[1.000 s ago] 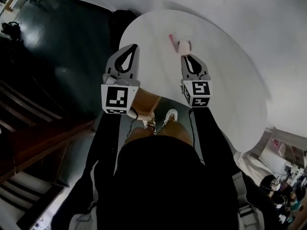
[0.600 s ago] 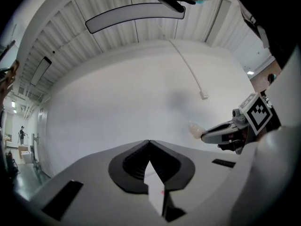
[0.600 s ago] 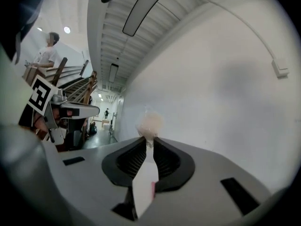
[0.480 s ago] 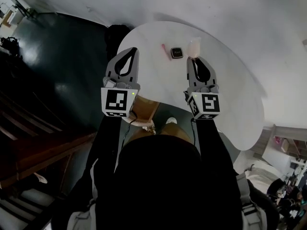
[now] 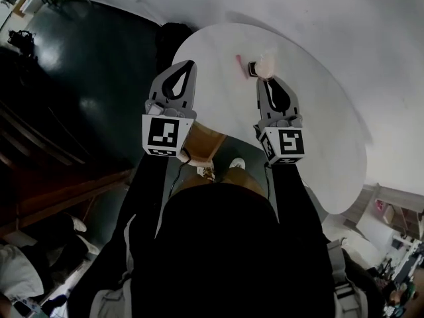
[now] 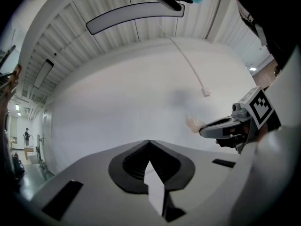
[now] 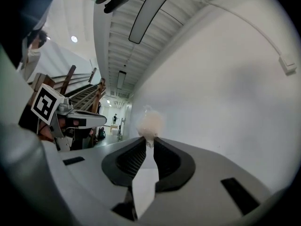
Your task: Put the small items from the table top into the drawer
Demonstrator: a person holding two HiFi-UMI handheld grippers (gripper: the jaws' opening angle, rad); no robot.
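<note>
My right gripper (image 7: 149, 140) is shut on a pale pinkish crumpled lump (image 7: 150, 123) and holds it level in the air in front of the white wall. The head view shows that gripper (image 5: 265, 79) with the lump (image 5: 265, 65) at its tip, over the round white table (image 5: 318, 124). A small dark item (image 5: 252, 68) and a thin pink item (image 5: 238, 60) lie on the table just left of the lump. My left gripper (image 6: 149, 141) is shut with nothing in it and hangs over the table's left edge (image 5: 188, 65). Below the table's near edge the wooden drawer (image 5: 202, 143) stands open.
The white wall (image 5: 344, 25) curves behind the table. A dark shiny floor (image 5: 86, 65) and wooden stairs (image 5: 33, 158) lie to the left. The person's shoes (image 5: 236, 163) show beside the drawer. From the left gripper view, the right gripper (image 6: 225, 126) is close on the right.
My right gripper has risen off the table top with the pale lump in its jaws, and the small dark item has come into view. My left gripper has hardly moved.
</note>
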